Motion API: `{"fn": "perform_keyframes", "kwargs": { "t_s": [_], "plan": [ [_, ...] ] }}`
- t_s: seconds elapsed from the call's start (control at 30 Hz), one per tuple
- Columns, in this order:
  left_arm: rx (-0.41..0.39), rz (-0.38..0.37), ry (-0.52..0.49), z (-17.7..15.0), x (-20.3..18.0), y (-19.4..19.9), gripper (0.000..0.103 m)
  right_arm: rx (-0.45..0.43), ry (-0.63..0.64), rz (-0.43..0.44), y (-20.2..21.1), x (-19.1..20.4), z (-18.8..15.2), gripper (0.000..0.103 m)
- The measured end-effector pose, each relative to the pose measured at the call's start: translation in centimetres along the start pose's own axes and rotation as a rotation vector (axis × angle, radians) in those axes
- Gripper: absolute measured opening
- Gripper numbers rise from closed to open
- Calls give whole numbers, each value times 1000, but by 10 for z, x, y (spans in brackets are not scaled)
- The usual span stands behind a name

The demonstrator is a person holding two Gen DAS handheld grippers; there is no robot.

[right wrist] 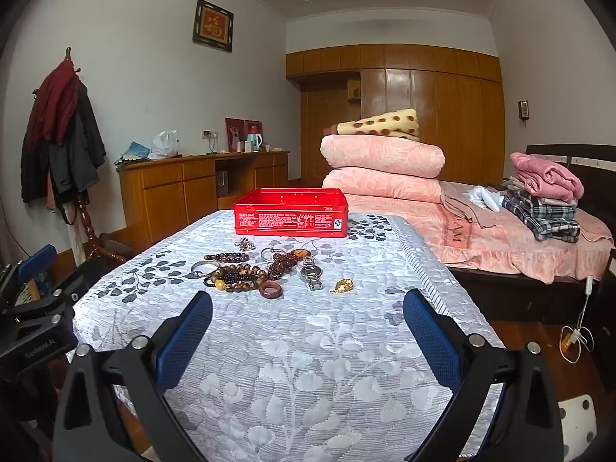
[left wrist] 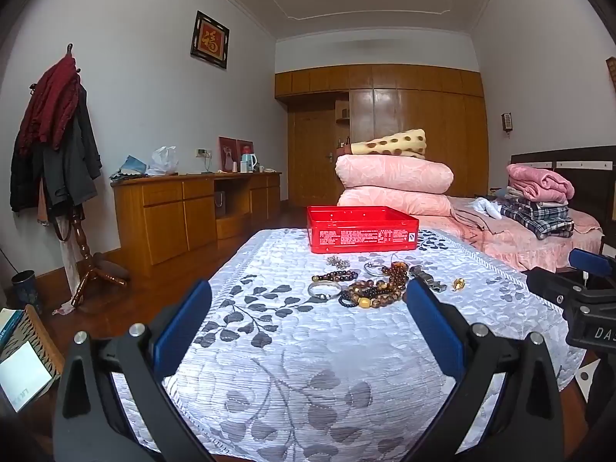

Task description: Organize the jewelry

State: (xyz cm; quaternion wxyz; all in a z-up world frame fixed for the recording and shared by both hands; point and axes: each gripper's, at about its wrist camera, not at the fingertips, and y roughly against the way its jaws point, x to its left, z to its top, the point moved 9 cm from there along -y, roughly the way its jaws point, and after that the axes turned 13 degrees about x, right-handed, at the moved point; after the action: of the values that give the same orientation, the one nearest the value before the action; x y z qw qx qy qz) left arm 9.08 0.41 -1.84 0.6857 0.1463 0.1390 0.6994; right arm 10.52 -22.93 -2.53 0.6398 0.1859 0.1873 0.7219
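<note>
A pile of jewelry lies mid-table: brown bead bracelets [right wrist: 246, 271], a silver bangle [right wrist: 205, 266], a reddish ring [right wrist: 270, 290], a silver watch [right wrist: 311, 272], a gold piece [right wrist: 343, 285] and a small silver brooch [right wrist: 245, 244]. The beads [left wrist: 379, 288], bangle [left wrist: 324, 290] and gold piece [left wrist: 459, 283] also show in the left wrist view. An open red tin box [right wrist: 290, 213] stands behind them, also in the left wrist view [left wrist: 362, 229]. My left gripper [left wrist: 308, 298] and right gripper [right wrist: 308, 310] are open and empty, short of the pile.
The table [right wrist: 308, 365] has a white leaf-patterned cloth. A bed [right wrist: 500, 238] with stacked pink quilts is at the right. A wooden desk [right wrist: 184, 188] and a coat rack [right wrist: 65, 134] stand at the left wall. A cable [right wrist: 575, 337] lies on the floor.
</note>
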Motion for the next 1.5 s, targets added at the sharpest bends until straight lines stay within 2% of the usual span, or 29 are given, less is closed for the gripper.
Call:
{"fn": "perform_keyframes", "kwargs": {
  "t_s": [1.5],
  "plan": [
    [-7,3,4,1,0,2,98,-1,-1,0,0,2,-1,97]
  ]
}}
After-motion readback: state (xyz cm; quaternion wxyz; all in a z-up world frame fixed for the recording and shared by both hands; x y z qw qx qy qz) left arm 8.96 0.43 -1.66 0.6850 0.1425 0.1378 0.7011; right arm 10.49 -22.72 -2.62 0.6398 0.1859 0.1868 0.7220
